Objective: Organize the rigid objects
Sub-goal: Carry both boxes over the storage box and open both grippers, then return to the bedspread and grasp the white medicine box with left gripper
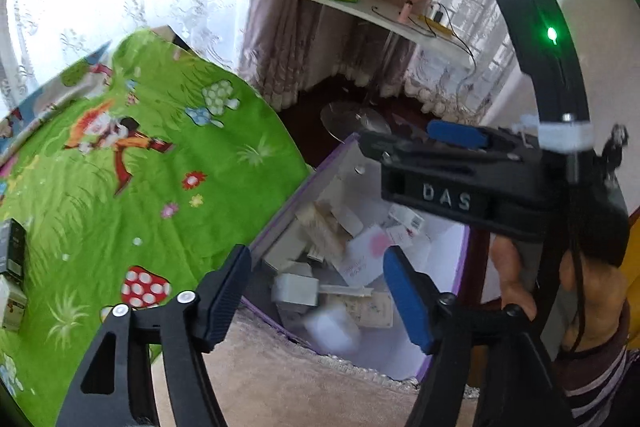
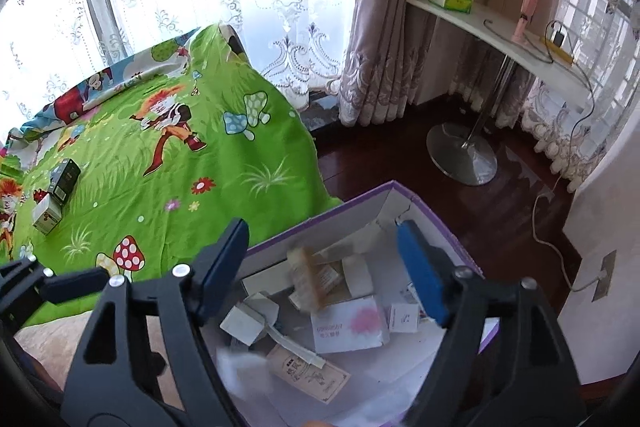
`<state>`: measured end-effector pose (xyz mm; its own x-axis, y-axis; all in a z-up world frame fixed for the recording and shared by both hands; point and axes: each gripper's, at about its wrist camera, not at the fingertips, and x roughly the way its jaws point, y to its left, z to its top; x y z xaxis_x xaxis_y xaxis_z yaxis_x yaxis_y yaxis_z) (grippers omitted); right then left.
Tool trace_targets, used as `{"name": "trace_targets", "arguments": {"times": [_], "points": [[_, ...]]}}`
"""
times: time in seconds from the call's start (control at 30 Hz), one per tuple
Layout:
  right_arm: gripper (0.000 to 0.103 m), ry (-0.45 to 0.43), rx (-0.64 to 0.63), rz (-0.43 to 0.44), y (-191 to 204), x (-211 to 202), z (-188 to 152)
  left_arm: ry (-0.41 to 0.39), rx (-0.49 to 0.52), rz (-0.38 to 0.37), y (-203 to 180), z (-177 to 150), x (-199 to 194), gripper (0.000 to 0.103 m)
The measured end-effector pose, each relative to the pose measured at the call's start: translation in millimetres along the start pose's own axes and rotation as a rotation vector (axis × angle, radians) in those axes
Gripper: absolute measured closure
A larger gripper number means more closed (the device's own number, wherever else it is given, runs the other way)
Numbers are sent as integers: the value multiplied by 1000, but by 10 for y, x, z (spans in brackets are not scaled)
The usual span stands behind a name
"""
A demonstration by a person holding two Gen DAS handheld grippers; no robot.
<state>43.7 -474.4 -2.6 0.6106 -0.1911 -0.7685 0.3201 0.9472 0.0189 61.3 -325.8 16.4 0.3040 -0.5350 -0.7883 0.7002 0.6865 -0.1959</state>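
A purple-edged cardboard box (image 2: pixel 320 217) (image 1: pixel 280 227) stands on the floor beside the bed and holds several small white and beige cartons. A blurred beige carton (image 2: pixel 308 277) and a blurred white carton (image 1: pixel 332 327) (image 2: pixel 240 367) are in mid-air over the box. My left gripper (image 1: pixel 320 299) is open and empty above the box's near side. My right gripper (image 2: pixel 324 275) is open and empty above the box; it also shows in the left wrist view (image 1: pixel 440 139). A black carton (image 2: pixel 64 181) (image 1: pixel 12 247) and a white carton (image 2: pixel 46 215) (image 1: pixel 10 303) lie on the green bedspread (image 2: pixel 160 167).
A white shelf-table (image 2: pixel 500 35) on a chrome pedestal (image 2: pixel 462 153) stands by the curtains, bearing a tissue box, a pink device and a charger. A cable (image 2: pixel 548 235) trails across the dark wood floor to a wall socket. A beige rug (image 1: pixel 280 379) lies by the box.
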Motion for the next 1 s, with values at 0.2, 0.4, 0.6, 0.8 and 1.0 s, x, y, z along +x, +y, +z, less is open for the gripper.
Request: {"name": "trace_targets", "arguments": {"times": [0.2,0.4,0.6,0.8,1.0], "points": [[16,-15,-53,-33,189,-50,10,-77,-28,112,199,33,-177,29],[16,-12,-72,13,414,-52,20,-119,-50,154,465,14,-345,29],[16,-49,-164,78,780,-157,39,-111,-120,173,924,-95,-524,29],[16,-16,-155,242,1067,-179,142,-126,-215,273,1480,-235,-710,29],[16,20,-160,363,1388,-92,256,-165,-403,335,2133,-418,-958,29]]}}
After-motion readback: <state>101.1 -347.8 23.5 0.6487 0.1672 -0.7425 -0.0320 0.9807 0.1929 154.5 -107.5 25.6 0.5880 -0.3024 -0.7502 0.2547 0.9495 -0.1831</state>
